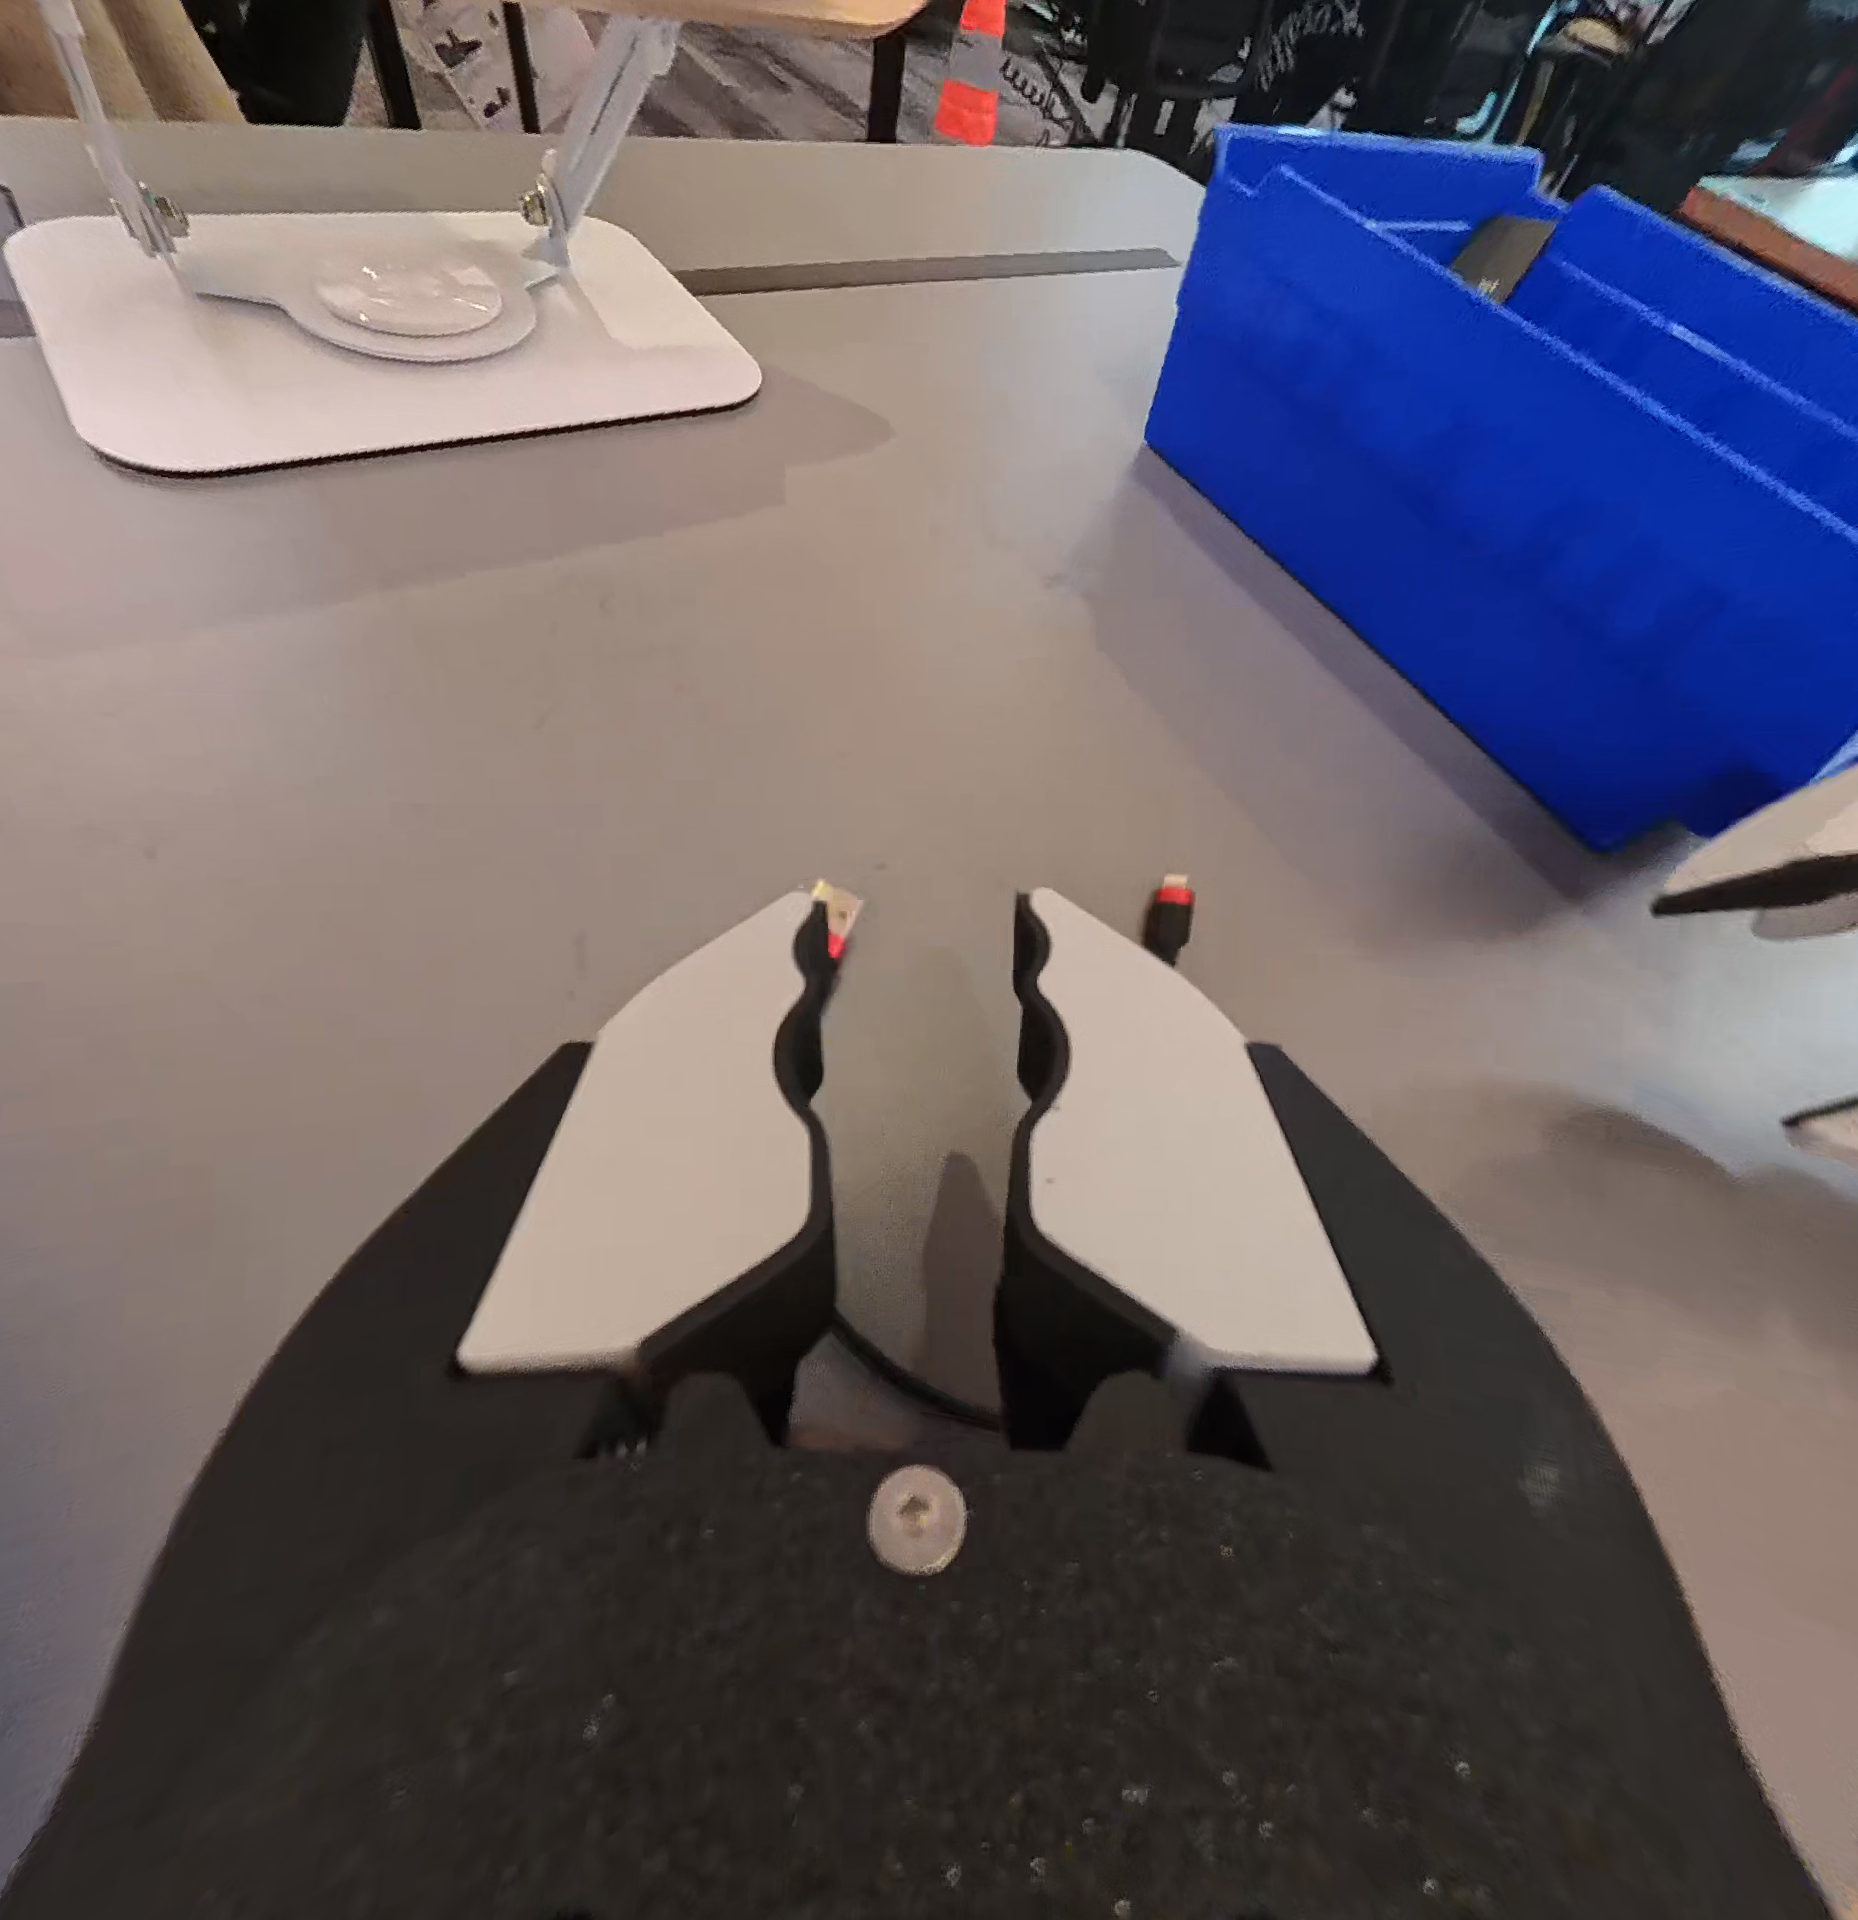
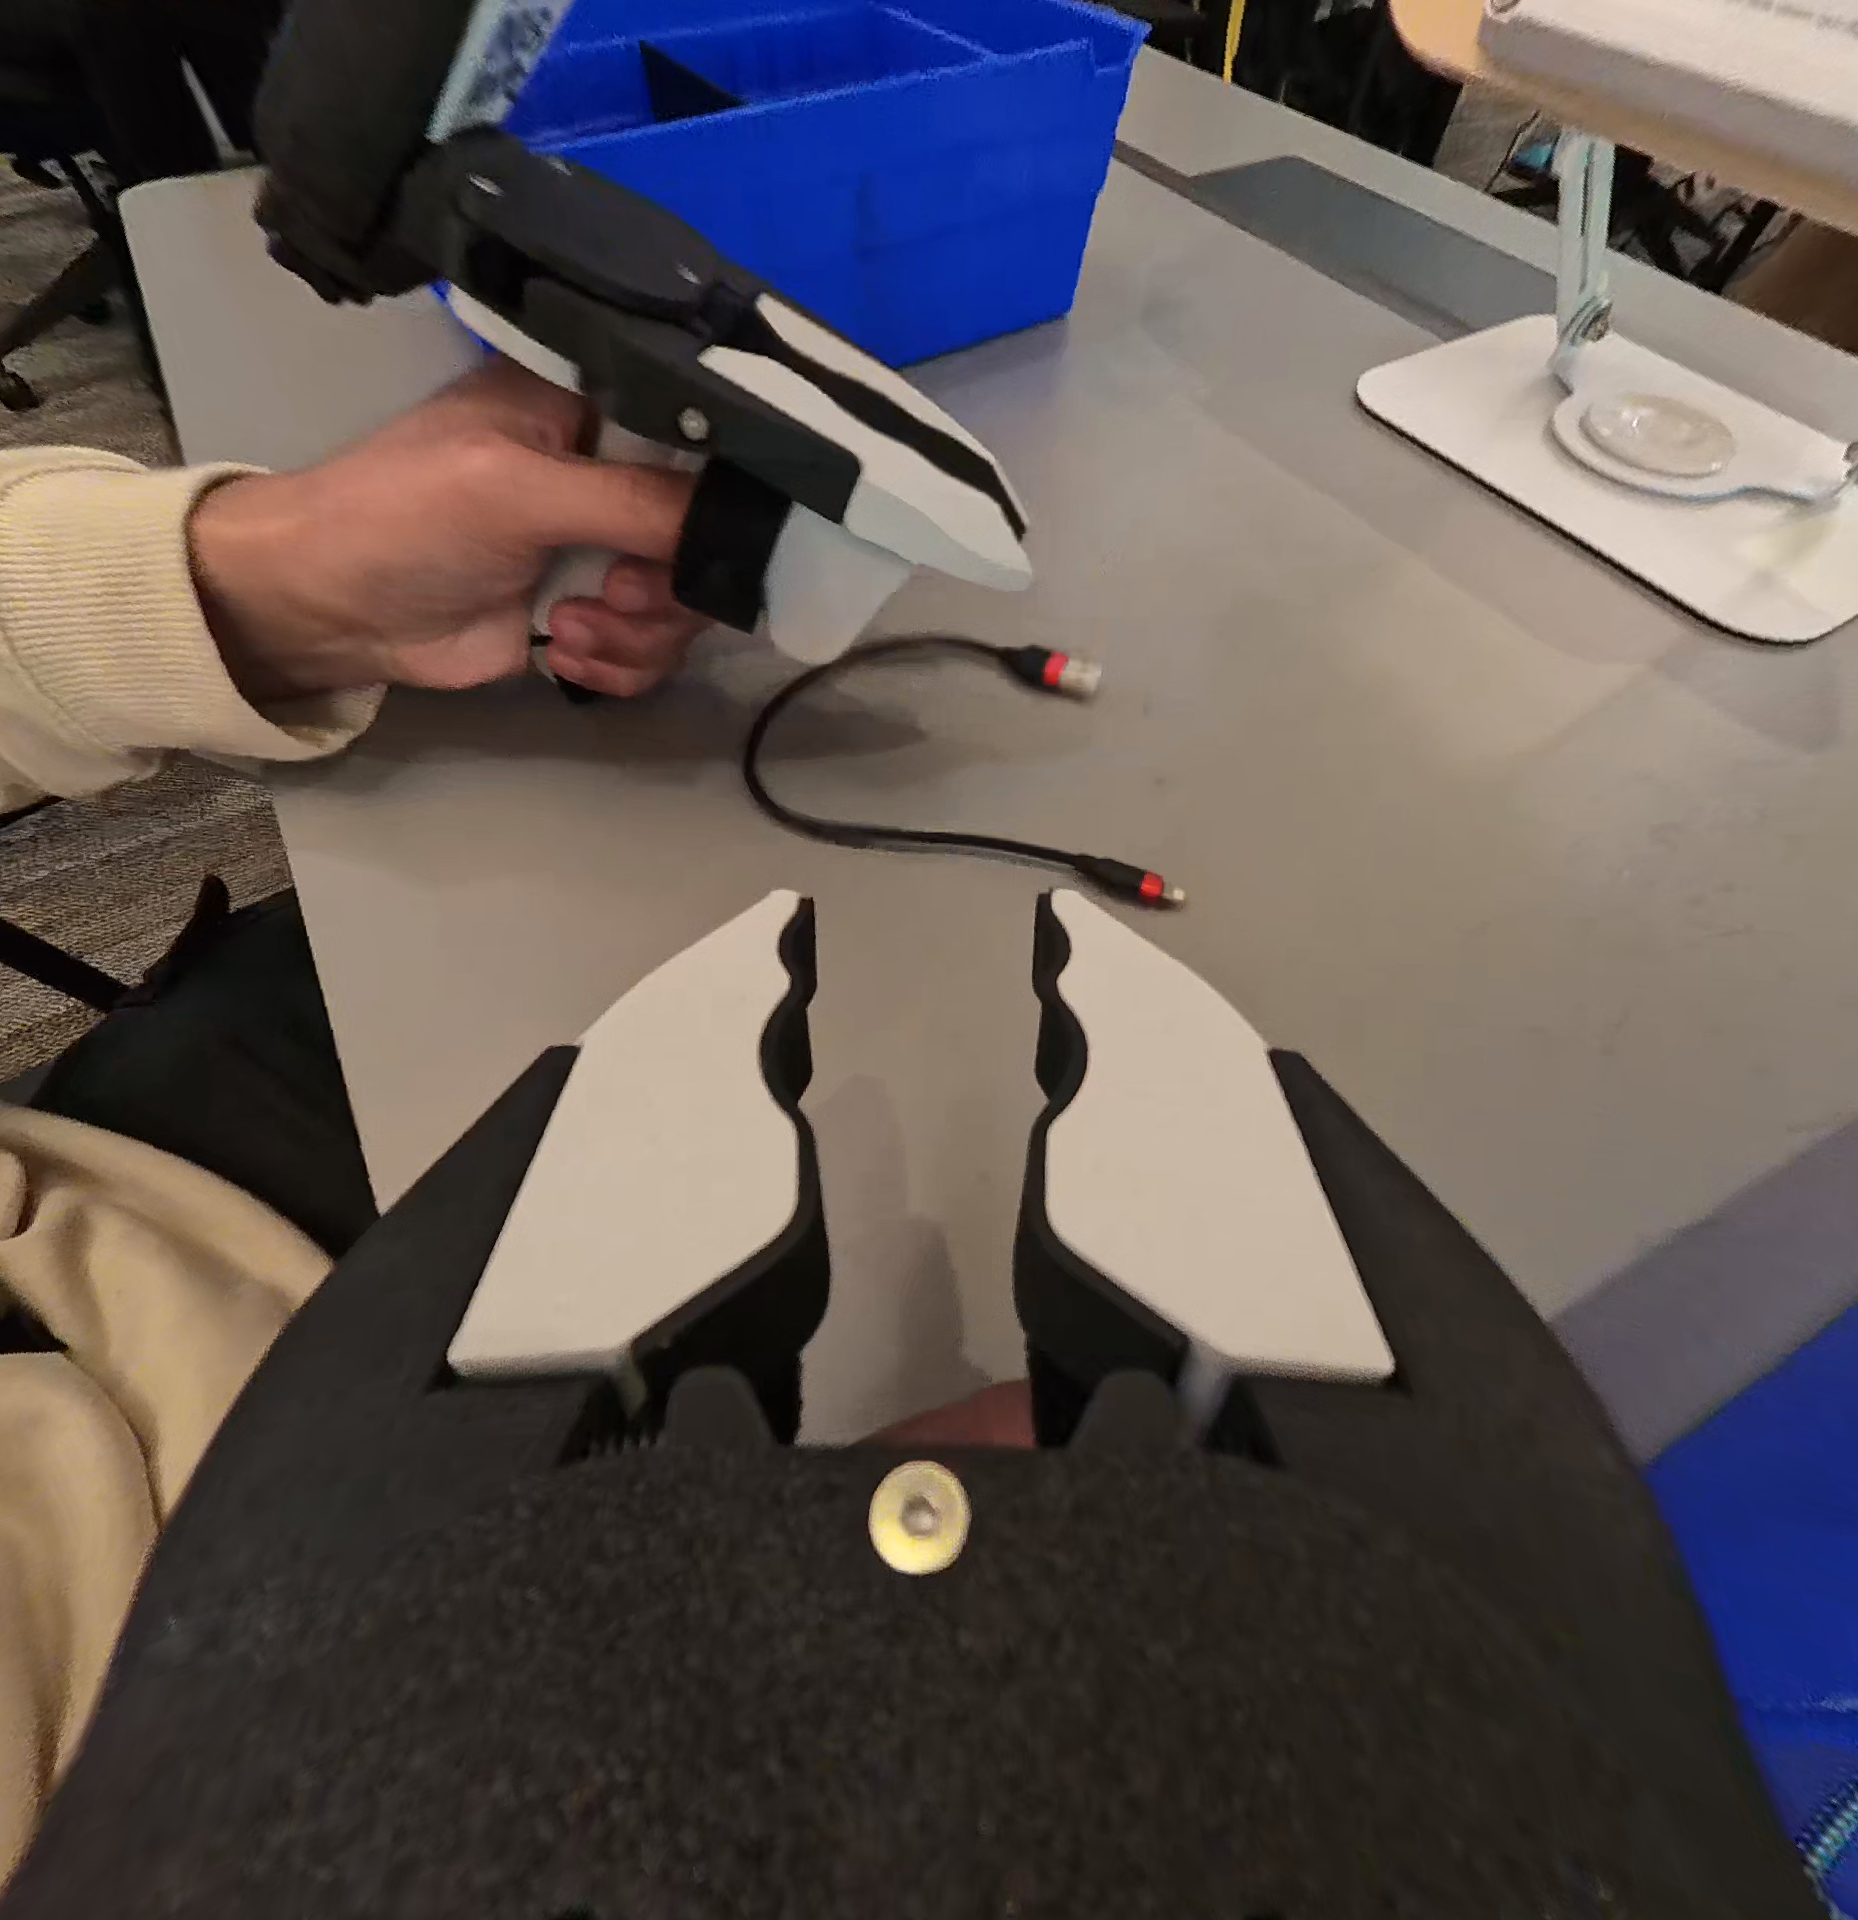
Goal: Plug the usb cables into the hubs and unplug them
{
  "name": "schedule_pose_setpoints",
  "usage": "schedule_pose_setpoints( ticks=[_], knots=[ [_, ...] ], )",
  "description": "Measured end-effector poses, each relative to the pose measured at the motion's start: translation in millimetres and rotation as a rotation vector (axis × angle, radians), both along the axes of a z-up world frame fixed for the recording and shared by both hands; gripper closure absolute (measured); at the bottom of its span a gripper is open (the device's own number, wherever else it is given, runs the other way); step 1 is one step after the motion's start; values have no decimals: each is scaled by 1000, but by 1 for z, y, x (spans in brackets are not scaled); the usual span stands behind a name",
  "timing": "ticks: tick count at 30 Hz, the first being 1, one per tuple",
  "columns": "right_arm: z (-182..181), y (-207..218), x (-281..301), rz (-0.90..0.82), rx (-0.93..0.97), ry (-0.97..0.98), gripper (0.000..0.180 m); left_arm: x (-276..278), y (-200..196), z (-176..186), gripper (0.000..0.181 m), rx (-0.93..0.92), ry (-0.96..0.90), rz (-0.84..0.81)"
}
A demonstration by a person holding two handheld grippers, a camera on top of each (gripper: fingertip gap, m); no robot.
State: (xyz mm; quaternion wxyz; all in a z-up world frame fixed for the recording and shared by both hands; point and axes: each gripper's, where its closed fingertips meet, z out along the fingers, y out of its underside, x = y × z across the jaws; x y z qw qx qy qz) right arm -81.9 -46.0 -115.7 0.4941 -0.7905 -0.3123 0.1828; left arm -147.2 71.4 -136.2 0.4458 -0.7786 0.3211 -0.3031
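Observation:
A short black usb cable (image 2: 800, 821) lies curved on the grey table (image 2: 1424, 883). Its larger metal plug with a red collar (image 2: 1060, 670) is at the far end. Its small red-collared plug (image 2: 1143, 885) is just beyond my right gripper's right fingertip. My right gripper (image 2: 925, 914) is open and empty, low over the table. My left gripper (image 1: 930, 914) is open and hovers above the cable. The larger plug (image 1: 840, 920) shows at its left fingertip, the small plug (image 1: 1171, 914) outside its right finger. A hand (image 2: 416, 540) holds the left gripper (image 2: 1013, 540).
A blue divided bin (image 1: 1527, 540) stands at the table's far side with a dark object (image 1: 1507, 260) inside; it also shows in the right wrist view (image 2: 852, 208). A white stand base (image 1: 385, 343) sits on the table (image 2: 1631, 478). Another blue thing (image 2: 1787, 1558) is at lower right.

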Motion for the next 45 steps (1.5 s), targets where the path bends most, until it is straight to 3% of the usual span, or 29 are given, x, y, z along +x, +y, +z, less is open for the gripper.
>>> schedule_pose_setpoints(
  ticks=[5, 9, 14, 21, 24, 29, 33, 38, 45],
  knots=[
    [-12, 1, -13, -1, -8, -109, 139, -48, -22, 19, 142, 131, 56, 12],
    [-28, 4, -40, 136, 9, -309, 139, -90, -44, 32, 147, 204, -1, 90],
    [-54, 15, -88, 393, -85, -430, 140, -94, -59, 21, 152, 232, 28, 114],
    [-75, 30, -88, 473, -187, -516, 152, -92, -63, 19, 152, 252, 50, 90],
    [-77, 25, -92, 521, -239, -460, 175, -92, -62, 19, 153, 251, 48, 85],
    [-74, 27, -93, 532, -177, -496, 178, -91, -60, 16, 154, 242, 50, 82],
    [-35, 34, -88, 478, -72, -417, 178, -92, -60, 17, 154, 252, 55, 89],
    [63, 38, -59, 389, 88, -312, 179, -91, -60, 16, 155, 263, 66, 89],
    [191, 49, 60, 63, 308, -397, 180, -93, -58, 16, 155, 243, 48, 88]
  ],
)
